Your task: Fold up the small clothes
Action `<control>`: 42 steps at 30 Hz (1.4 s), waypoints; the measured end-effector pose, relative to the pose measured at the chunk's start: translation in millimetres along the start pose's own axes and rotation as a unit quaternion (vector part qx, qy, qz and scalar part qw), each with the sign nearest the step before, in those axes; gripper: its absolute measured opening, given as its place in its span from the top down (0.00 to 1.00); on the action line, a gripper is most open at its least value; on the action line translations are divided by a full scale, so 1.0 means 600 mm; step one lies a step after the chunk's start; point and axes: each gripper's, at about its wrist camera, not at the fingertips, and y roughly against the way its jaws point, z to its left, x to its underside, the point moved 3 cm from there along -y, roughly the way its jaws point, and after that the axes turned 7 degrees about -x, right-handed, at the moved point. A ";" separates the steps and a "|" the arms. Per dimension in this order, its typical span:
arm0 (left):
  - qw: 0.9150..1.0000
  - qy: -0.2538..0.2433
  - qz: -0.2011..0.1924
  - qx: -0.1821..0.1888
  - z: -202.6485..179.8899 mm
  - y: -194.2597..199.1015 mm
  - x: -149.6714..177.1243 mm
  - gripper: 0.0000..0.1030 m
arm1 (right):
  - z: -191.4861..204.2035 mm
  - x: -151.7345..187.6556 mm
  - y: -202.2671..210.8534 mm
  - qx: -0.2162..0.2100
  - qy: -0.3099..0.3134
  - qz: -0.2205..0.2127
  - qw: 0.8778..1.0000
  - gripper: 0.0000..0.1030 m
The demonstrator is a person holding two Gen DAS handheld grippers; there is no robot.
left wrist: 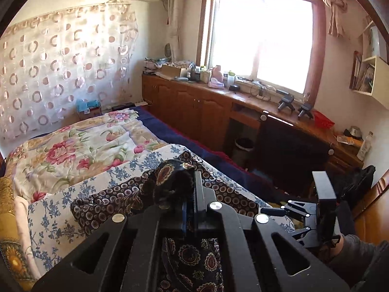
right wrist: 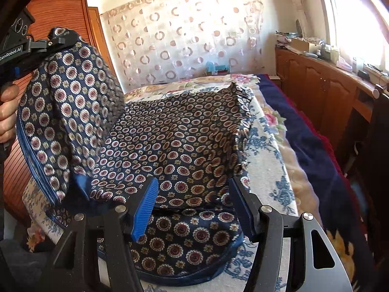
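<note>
A dark navy garment (right wrist: pixel 175 136) with round medallion print and blue trim lies on the bed. My left gripper (left wrist: pixel 192 182) is shut on one edge of the garment (left wrist: pixel 170 170) and holds it lifted; in the right wrist view it shows at the upper left (right wrist: pixel 56 40) with the cloth hanging from it. My right gripper (right wrist: pixel 192 206) is open and empty, its blue-padded fingers (right wrist: pixel 143 209) low over the garment's near part. It also shows in the left wrist view (left wrist: pixel 323 194) at the right.
The garment rests on a white cloth with blue flowers (right wrist: pixel 267 160) over a floral quilt (left wrist: pixel 80 146) and a navy blanket (right wrist: pixel 316 150). A wooden cabinet counter (left wrist: pixel 194 102) with clutter runs under the window. A wooden wardrobe (right wrist: pixel 60 7) stands at the left.
</note>
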 end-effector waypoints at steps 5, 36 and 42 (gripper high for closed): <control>1.000 -0.015 0.027 -0.004 -0.012 -0.026 0.015 0.78 | -0.005 0.005 0.005 0.004 -0.003 0.001 1.000 0.39; 0.991 0.073 0.027 -0.106 0.127 0.052 0.198 0.24 | 0.024 -0.051 -0.092 0.028 0.077 0.043 0.996 0.39; 0.991 0.089 0.037 -0.098 0.135 0.043 0.218 0.24 | 0.027 -0.066 -0.143 0.019 0.093 0.083 0.992 0.39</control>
